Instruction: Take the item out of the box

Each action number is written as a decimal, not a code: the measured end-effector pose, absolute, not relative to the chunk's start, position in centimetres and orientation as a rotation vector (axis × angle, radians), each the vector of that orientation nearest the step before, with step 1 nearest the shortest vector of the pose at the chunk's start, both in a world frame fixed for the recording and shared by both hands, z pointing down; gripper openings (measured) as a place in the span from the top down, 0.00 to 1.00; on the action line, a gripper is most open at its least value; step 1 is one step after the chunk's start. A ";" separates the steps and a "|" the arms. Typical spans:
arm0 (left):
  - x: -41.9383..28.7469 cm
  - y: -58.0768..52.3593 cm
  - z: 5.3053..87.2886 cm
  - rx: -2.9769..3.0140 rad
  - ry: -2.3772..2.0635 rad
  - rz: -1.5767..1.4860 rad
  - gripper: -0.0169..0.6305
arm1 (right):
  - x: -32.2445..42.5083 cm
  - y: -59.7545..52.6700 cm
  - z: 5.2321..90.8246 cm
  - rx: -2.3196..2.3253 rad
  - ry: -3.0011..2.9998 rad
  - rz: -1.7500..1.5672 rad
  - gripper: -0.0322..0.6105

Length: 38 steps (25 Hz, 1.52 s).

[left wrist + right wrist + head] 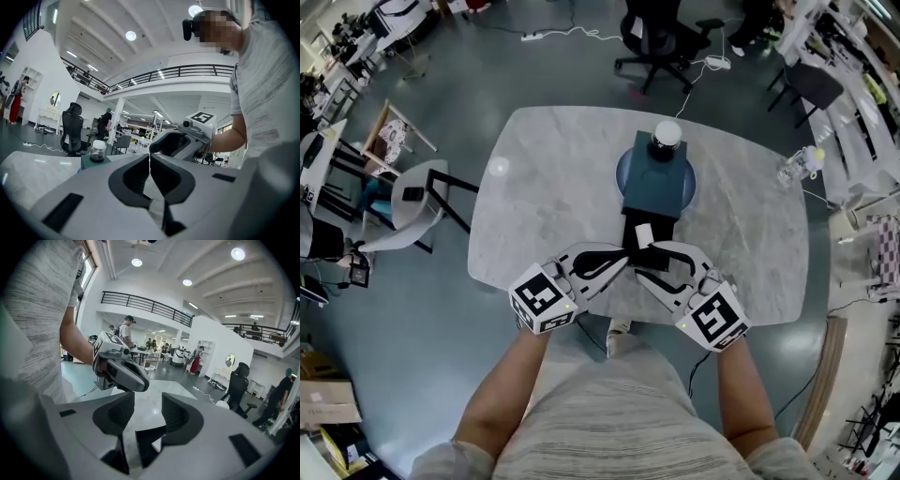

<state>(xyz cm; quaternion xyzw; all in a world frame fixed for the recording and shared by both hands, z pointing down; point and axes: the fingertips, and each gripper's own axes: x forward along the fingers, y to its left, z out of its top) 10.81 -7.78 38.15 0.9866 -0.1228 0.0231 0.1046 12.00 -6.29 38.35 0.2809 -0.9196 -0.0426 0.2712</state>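
Note:
A dark teal box [659,178] lies on a round blue mat [623,173] in the middle of the marble table [544,187]. A white-lidded jar [667,137] stands on the box's far end. The box's black flap [636,223], carrying a white label [644,234], stretches toward me. My left gripper [623,255] meets the flap's near end from the left with its pads together [149,161]; whether they pinch anything I cannot tell. My right gripper [652,253] comes from the right and is open [147,408], with a black piece [145,441] low in the gap and the pads clear of it.
A black office chair [661,42] stands beyond the table. To the left are a small white round stand [417,202] and a wooden frame [389,136]. A clear bottle [802,164] sits at the table's right edge. Cables run across the floor.

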 end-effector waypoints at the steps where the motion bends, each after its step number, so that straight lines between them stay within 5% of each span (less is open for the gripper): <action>1: 11.1 -8.0 38.3 2.909 -0.364 0.068 0.95 | 12.1 -6.6 38.7 0.744 -2.483 -0.115 0.64; 38: 9.9 -15.6 43.4 2.786 -0.484 -0.009 0.94 | 14.7 -13.6 55.3 0.230 -1.903 -0.073 0.47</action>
